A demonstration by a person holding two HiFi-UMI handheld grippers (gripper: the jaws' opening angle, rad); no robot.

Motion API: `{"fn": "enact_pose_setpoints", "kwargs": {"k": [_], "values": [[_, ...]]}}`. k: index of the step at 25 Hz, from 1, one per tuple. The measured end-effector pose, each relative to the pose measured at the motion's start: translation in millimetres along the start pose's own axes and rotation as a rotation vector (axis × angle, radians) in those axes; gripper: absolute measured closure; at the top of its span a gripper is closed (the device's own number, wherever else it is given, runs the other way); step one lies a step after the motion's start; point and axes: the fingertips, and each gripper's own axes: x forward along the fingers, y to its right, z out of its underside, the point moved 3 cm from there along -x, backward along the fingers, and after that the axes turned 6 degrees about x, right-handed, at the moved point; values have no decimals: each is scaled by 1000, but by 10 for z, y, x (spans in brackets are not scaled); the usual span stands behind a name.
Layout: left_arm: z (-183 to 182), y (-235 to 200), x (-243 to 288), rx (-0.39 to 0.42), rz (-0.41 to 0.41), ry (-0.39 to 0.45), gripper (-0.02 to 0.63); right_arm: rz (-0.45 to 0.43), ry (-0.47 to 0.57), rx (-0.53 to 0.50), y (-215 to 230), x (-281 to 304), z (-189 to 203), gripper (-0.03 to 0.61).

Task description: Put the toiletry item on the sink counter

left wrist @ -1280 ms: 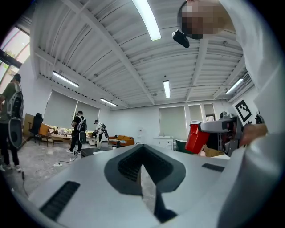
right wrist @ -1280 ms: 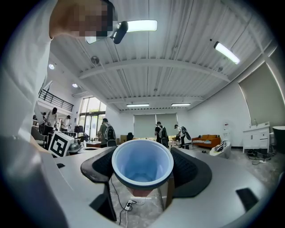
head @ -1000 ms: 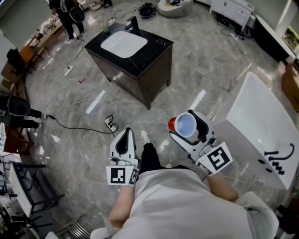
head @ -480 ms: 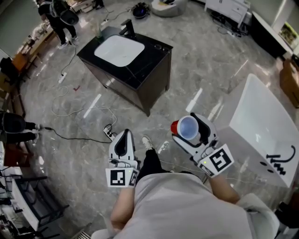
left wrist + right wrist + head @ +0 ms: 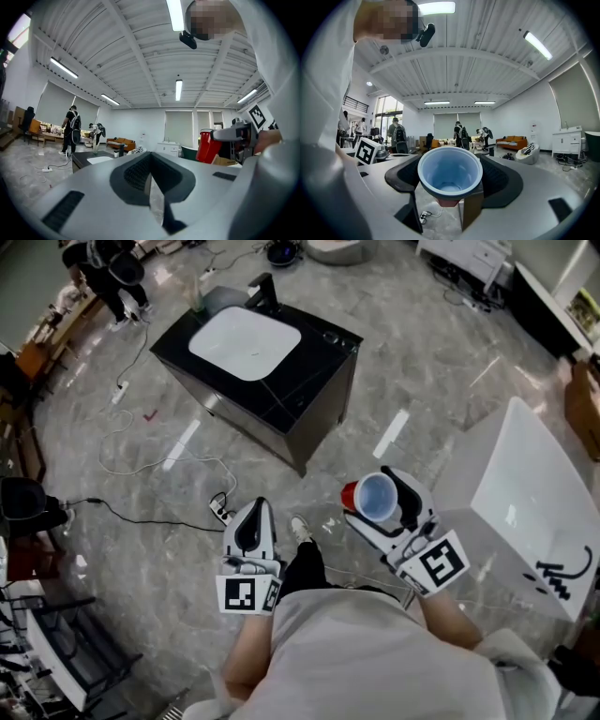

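Closing in on the sink counter — it is looming slightly larger at 11 o'clock, still well apart. Right gripper is still pinching the red cup at 1 o'clock; left gripper is riding pressed together, empty. Placement is still pending.

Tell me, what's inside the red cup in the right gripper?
Nothing visible: the red cup has a pale blue inside, bare down to its bottom. Its own rim hides the near inner wall.
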Motion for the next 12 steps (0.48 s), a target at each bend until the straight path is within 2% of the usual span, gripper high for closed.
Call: {"fn": "enact_pose_setpoints", "kwargs": {"k": [12], "values": [[152, -489, 363, -68, -14, -26, 612, -34, -66, -19, 106, 742, -11, 206]]}}
